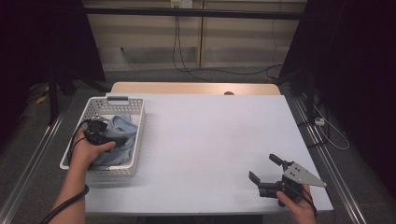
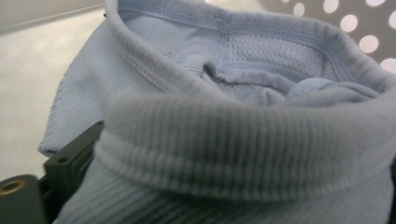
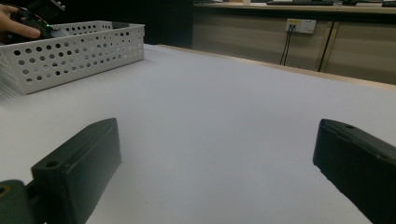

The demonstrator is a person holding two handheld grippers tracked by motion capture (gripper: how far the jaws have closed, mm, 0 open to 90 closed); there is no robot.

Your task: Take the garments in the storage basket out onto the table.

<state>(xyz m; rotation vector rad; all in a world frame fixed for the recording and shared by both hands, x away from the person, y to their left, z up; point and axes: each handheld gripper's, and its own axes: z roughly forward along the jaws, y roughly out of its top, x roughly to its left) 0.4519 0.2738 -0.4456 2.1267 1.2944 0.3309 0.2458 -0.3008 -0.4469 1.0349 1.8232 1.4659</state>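
Blue garment (image 1: 117, 137) bunched lengthwise in basket (image 1: 135, 140), left claw (image 1: 122, 138) gripping it; right claw (image 1: 265, 169) open.

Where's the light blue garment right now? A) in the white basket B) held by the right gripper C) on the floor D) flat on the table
A: the light blue garment sits in the white basket, with the left gripper down in it.

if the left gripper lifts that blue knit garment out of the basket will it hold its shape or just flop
Probably flop: the blue garment lies crumpled in folds in the white basket, so it would likely drape from the left gripper. Its ribbed knit looks grippy rather than slippery. It likely weighs little for its bulk.
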